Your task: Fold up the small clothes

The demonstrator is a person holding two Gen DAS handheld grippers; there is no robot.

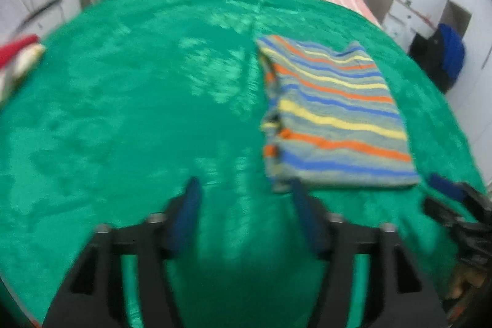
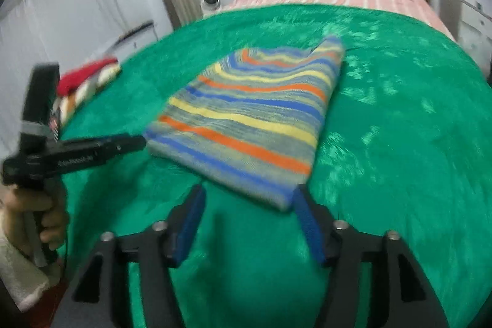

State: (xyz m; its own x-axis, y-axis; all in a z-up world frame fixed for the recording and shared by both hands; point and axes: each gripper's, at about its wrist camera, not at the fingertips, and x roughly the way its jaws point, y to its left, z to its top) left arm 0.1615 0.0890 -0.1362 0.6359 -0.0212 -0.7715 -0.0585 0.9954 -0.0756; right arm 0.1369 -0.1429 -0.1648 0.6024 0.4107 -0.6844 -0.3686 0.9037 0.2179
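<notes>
Blue-padded fingers (image 2: 303,212) of my right tool (image 2: 247,202) gape wide, empty, at the near corner of the striped folded garment (image 2: 255,119), which lies mid-bed on the green blanket (image 2: 399,174); I'd pinch both layers low. Left tool (image 1: 243,192) also spread, holding nothing. Lettering on its body is too blurred to read

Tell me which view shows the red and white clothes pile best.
The right wrist view: the red and white pile lies well inside the frame, with its folded layers visible. The left wrist view shows only a blurred part of it at the left edge.
</notes>
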